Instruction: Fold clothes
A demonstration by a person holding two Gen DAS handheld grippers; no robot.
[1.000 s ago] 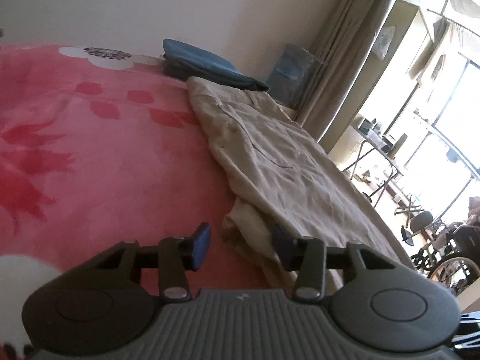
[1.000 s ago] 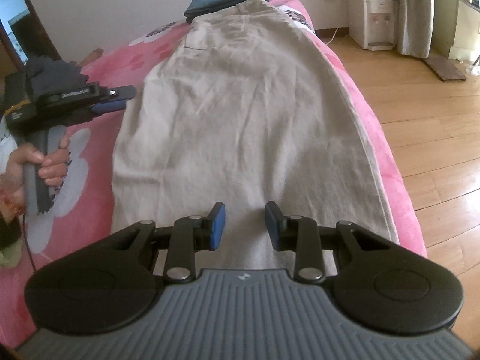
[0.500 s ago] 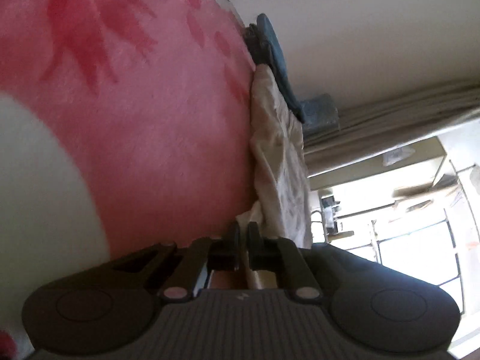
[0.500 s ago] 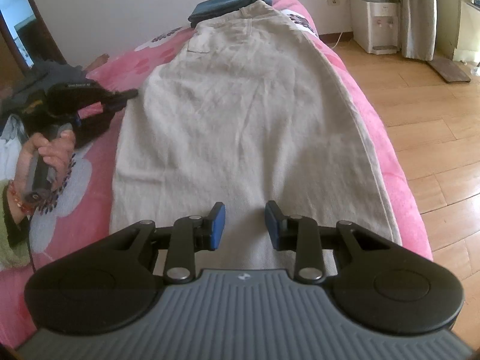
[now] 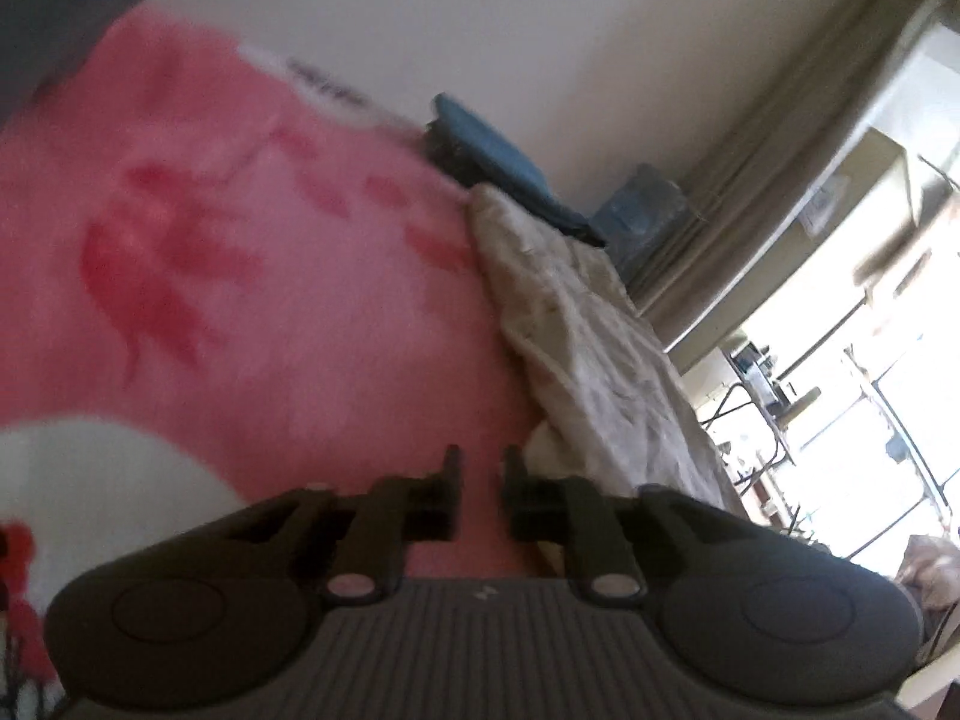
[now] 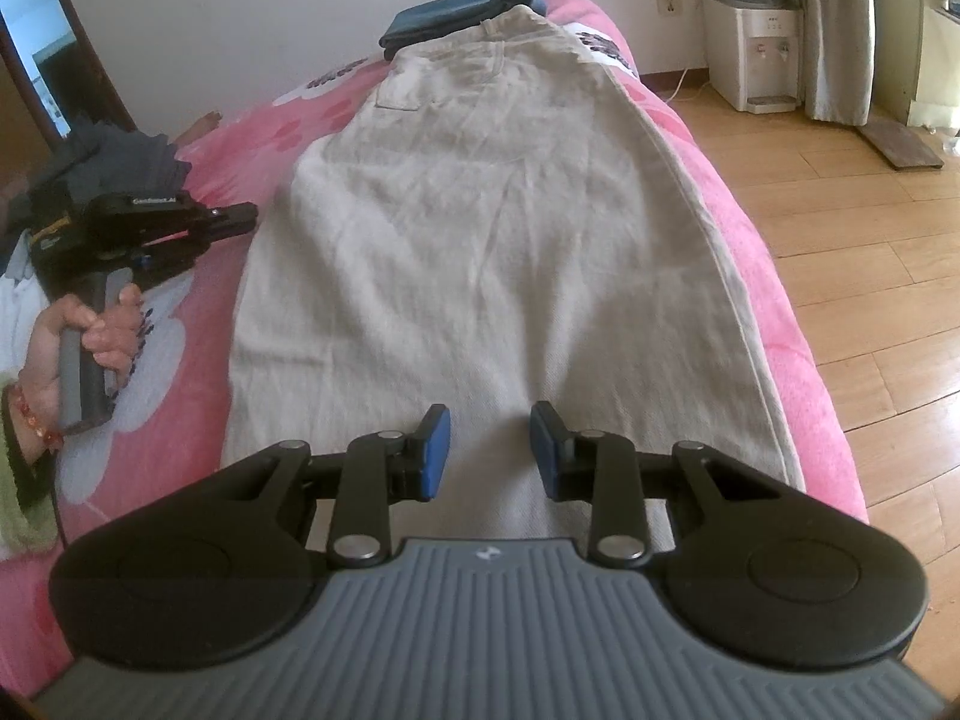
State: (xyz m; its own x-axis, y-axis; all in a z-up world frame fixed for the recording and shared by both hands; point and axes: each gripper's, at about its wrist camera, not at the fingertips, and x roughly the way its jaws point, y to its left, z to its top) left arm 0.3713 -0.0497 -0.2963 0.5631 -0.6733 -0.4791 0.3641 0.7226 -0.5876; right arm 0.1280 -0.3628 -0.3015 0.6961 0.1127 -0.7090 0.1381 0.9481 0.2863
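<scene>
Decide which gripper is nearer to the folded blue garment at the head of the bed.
Left. The left gripper sits beside the beige trousers, partway up toward the blue garment; the right gripper hovers over their near end.

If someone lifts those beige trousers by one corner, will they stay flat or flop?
The beige trousers would probably flop: the cloth is creased and follows the pink blanket underneath. They look like thick woven cotton, so likely rather heavy, hanging down from one corner. Slipping seems unlikely, since the blanket looks fleecy.

Daylit; left view motion-blurred, window blown out; right view sharp, fisheye-bent edges
</scene>
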